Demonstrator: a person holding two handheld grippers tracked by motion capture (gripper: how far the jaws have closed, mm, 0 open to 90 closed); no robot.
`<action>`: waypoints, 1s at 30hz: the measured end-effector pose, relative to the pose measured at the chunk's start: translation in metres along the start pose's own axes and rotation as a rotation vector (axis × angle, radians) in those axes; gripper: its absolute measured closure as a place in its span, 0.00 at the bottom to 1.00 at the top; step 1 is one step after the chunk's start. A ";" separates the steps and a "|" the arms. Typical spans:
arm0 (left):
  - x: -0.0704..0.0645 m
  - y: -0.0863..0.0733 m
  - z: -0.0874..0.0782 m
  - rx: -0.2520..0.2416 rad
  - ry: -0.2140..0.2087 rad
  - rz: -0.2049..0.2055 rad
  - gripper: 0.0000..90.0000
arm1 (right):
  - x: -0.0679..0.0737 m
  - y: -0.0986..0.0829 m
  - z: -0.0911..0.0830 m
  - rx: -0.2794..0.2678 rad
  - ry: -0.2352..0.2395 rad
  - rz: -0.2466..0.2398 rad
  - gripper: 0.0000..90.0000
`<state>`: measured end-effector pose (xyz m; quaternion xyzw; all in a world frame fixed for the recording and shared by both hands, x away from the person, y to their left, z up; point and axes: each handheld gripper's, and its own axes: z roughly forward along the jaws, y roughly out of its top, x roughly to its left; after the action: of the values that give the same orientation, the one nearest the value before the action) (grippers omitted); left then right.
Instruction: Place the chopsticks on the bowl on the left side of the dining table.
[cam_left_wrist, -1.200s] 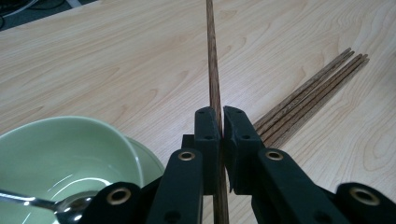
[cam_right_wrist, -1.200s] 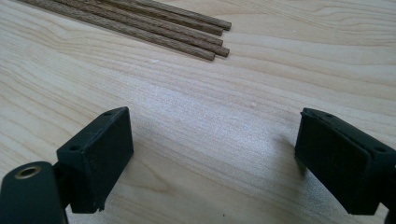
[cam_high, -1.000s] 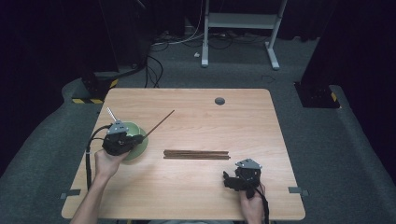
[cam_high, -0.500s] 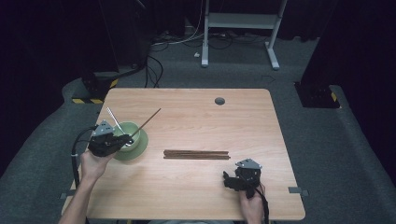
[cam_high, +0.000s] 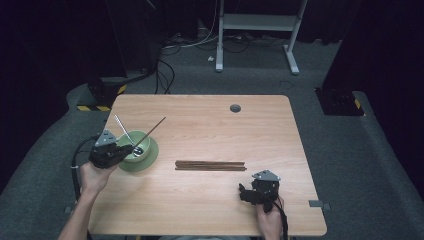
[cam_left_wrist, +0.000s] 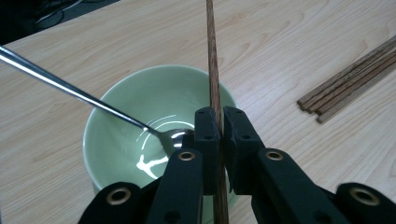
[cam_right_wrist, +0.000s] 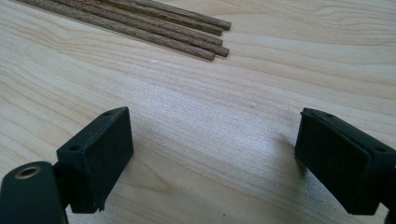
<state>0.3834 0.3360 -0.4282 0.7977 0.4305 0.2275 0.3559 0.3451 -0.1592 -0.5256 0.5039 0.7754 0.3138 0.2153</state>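
I'm pinching one chopstick (cam_left_wrist: 211, 70) tight in my left tongs (cam_left_wrist: 215, 135), angling it over the bowl (cam_left_wrist: 140, 116) beside the spoon (cam_left_wrist: 93, 100) so it'll drop in. Right tongs (cam_right_wrist: 212, 154) are sitting wide open on the tabletop (cam_high: 210, 125), near the other chopsticks (cam_right_wrist: 154, 23), probably for the next grab.

the left gripper (cam_left_wrist: 218, 122) has its 2 black jaws closed on 1 wooden chopstick (cam_left_wrist: 212, 60), which runs up between them and out past the top edge. directly below sits a pale green bowl (cam_left_wrist: 116, 126) on the wooden table (cam_left_wrist: 303, 42). a metal spoon (cam_left_wrist: 88, 98) rests with its head in the bowl, its handle slanting up to the left. a bundle of chopsticks (cam_left_wrist: 350, 77) lies on the table at the right.
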 end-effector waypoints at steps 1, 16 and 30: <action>0.002 -0.001 0.000 0.001 0.005 -0.004 0.93 | 0.000 0.000 0.000 0.000 0.000 0.000 0.12; 0.025 -0.015 0.003 0.032 0.060 -0.048 0.93 | 0.000 0.000 0.000 0.000 -0.001 0.001 0.12; 0.036 -0.020 0.014 0.079 0.116 -0.048 0.93 | 0.000 0.000 0.000 0.000 -0.001 0.001 0.12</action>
<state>0.4012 0.3693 -0.4501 0.7860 0.4780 0.2476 0.3040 0.3450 -0.1591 -0.5256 0.5043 0.7751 0.3137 0.2155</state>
